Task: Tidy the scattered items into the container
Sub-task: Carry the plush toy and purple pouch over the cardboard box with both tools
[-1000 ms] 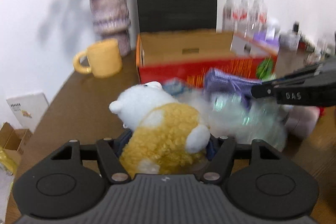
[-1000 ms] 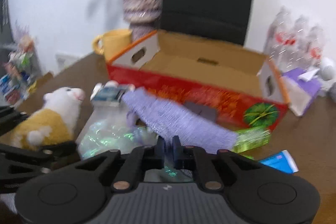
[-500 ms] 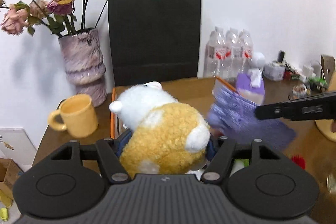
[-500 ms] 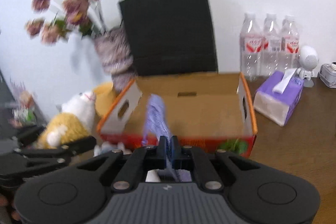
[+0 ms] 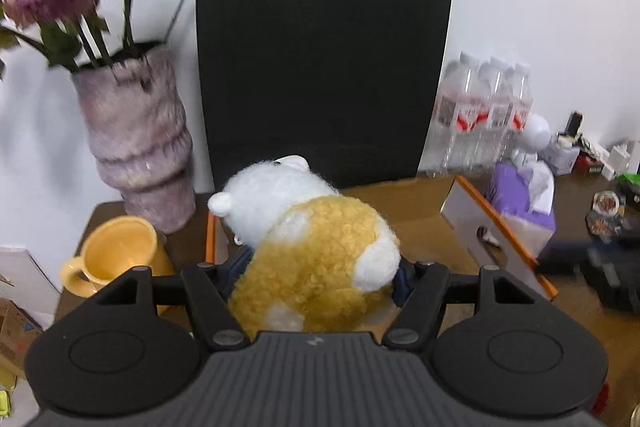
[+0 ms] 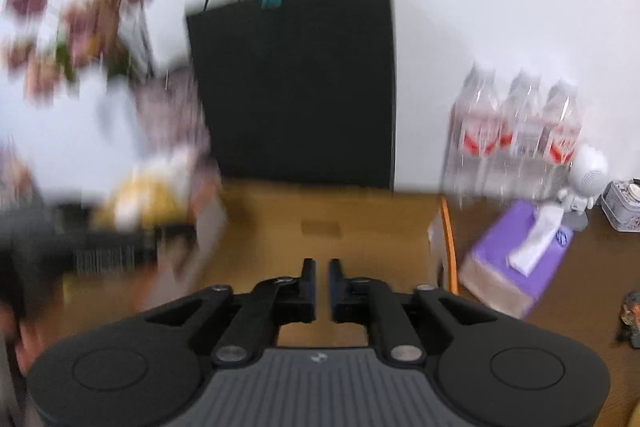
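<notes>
- Centrally, the left gripper (image 5: 316, 277) has its jaws clamped on the body of a plush toy (image 5: 308, 247), soft, light and squashy, best held around its middle.
- Over the cardboard box (image 6: 320, 227), the right gripper (image 6: 321, 285) has its jaws opening, a narrow gap with nothing between.
- Blur smears the flowers; the box floor beneath the toy is hidden.

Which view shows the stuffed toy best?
The left wrist view: the stuffed toy sits sharp and central, clamped in the left gripper. The right wrist view shows it only as a yellow-white blur at left.
</notes>
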The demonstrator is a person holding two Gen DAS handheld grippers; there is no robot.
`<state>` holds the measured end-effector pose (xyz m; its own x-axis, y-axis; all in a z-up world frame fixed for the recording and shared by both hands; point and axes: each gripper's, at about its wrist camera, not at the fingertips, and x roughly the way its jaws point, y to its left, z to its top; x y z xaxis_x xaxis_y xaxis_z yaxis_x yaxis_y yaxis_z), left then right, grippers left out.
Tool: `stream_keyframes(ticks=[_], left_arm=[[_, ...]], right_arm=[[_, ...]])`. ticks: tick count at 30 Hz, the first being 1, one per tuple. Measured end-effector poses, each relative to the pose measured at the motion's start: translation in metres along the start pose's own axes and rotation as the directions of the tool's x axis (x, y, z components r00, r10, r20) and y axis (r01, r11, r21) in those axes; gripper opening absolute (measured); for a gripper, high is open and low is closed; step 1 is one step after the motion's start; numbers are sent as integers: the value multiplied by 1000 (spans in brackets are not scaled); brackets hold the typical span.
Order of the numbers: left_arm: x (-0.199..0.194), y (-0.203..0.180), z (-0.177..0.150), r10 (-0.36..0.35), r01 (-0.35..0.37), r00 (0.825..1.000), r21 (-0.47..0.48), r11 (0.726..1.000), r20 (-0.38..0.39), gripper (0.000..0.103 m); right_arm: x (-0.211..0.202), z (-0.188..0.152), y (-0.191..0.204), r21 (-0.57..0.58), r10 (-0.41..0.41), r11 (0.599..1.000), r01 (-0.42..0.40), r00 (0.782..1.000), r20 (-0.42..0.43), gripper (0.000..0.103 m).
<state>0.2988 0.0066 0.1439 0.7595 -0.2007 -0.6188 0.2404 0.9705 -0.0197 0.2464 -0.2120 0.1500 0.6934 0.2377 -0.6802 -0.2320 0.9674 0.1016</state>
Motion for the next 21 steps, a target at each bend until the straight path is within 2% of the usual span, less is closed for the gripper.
stream_keyframes(ticks=[2,3,4,8,9,11,12,13,15,17,21], left_arm=[[9,3,-7,-17,17,1000,-7,1000,-8,67],[12,5,-10,-28,27,1000,-12,1000,-10,67],[15,5,-13,-37,37,999,-15,999,-13,67],[21,1,-21,-56,56,998,8,998,-12,67],[20,0,-22,-59,59,998,15,998,-10,67],[16,2,-22,-56,56,998,18,998,-2,67],[15,4,-22,-53,53,999,16,998,1,67],[13,6,-23,-50,50,999,10,999,3,67],[9,11,-24,-53,53,999,4,999,3,67],[5,18,-25,-56,56,998,-6,998,3,67],[-4,31,-20,-54,54,999,-29,998,2,67]], right_arm=[[-4,-30,-6,8,20,1000,-20,999,-44,31],[-6,-44,-9,13,31,999,-30,997,-66,49],[-6,-59,-12,17,40,999,-38,995,-91,57],[18,-100,-15,17,52,999,-49,973,-224,57],[25,-108,-15,15,53,999,-50,966,-253,54],[31,-111,-16,27,40,999,-34,963,-265,31],[31,-109,-15,22,35,999,-31,961,-273,16],[31,-108,-13,17,31,999,-27,960,-280,7],[25,-105,-7,-16,-1,1000,-3,962,-274,4],[14,-97,-3,-23,-20,1000,15,972,-232,3],[-16,-68,4,-5,-2,1000,1,993,-116,3]])
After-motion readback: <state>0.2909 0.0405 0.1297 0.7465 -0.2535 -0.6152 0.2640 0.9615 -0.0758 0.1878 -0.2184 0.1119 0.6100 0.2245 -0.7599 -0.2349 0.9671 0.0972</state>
